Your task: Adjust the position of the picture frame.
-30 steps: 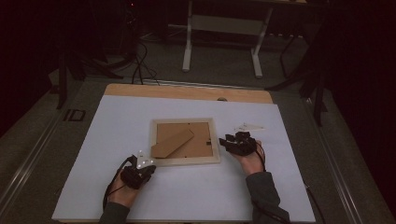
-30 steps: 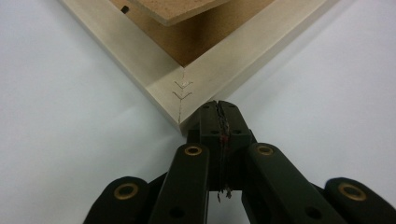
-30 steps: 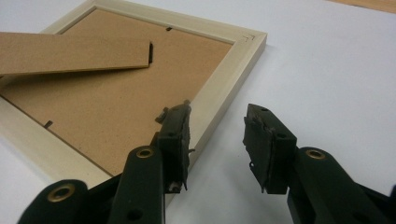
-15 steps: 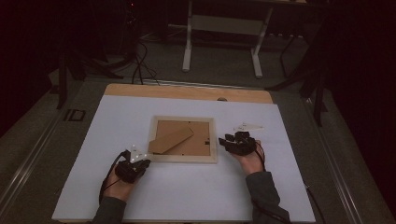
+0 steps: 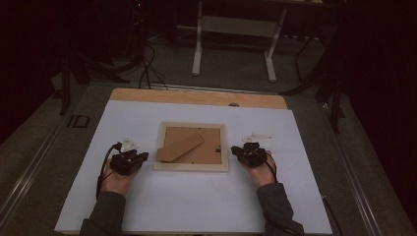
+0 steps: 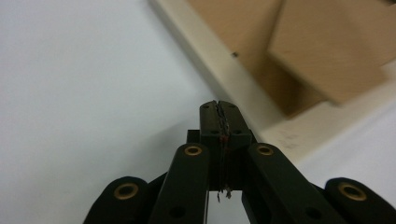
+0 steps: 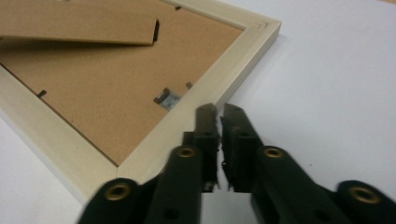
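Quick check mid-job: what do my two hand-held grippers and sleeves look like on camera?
Both hand-held grippers, left and right, are black with brass-coloured rivets, each topped by a pale three-cornered plate and trailing a black cable. The sleeves are dark grey-green.

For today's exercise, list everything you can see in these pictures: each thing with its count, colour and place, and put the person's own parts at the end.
Picture frame: one, pale wood, lying face down mid-table.
Backing board: one, brown, set inside the frame.
Stand flap: one, brown card, lying slantwise on the backing.
Metal clip: one, silver, at the backing's edge near the right claw.
Table cover: one, white, spread over the table.
Table: one, its light wood edge showing at the far side.
Floor stand: one, white legs, beyond the table.
Left claw: one, black, shut, left of the frame.
Right claw: one, black, jaws just closed with nothing between, right of the frame.
Sleeves: two, grey-green, at the bottom.
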Motion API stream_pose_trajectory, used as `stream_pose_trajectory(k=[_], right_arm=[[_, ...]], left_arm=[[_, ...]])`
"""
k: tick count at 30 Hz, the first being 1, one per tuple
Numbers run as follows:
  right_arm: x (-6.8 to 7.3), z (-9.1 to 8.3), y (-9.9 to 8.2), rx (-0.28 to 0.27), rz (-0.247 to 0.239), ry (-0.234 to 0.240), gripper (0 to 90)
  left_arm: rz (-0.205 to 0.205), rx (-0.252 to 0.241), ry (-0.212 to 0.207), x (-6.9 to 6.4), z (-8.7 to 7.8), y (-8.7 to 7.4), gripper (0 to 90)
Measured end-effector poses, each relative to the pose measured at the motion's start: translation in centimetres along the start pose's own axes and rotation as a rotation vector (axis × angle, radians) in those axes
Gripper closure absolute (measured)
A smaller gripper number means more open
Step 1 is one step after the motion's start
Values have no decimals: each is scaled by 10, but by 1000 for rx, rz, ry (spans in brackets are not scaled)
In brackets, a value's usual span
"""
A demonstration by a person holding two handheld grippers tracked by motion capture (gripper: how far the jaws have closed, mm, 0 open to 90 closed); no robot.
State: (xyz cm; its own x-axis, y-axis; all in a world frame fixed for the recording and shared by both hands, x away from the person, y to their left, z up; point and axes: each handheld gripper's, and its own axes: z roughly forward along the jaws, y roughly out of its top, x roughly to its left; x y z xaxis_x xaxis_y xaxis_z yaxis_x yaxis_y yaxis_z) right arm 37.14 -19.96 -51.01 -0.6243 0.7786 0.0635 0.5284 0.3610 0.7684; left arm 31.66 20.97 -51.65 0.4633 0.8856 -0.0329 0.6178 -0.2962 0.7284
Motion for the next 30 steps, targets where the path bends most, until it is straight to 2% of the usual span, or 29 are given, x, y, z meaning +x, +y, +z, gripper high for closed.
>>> stream_pose_trajectory(k=[8,12,14,19,23,30], right_arm=[[7,8,-8,45,-1,0,896],[10,11,-13,66,-13,2,896],[12,12,-14,71,-10,4,896],[11,14,-17,93,-3,9,896],[9,13,-19,85,21,23,897],[8,10,-21,87,23,27,897]], left_arm=[[0,35,-11,2,19,2,900],[26,44,-34,-3,23,4,900],[60,44,-32,-8,26,5,900],[17,34,-52,-5,28,6,900],[14,36,-48,-7,28,7,900],[1,34,-46,-10,30,8,900]])
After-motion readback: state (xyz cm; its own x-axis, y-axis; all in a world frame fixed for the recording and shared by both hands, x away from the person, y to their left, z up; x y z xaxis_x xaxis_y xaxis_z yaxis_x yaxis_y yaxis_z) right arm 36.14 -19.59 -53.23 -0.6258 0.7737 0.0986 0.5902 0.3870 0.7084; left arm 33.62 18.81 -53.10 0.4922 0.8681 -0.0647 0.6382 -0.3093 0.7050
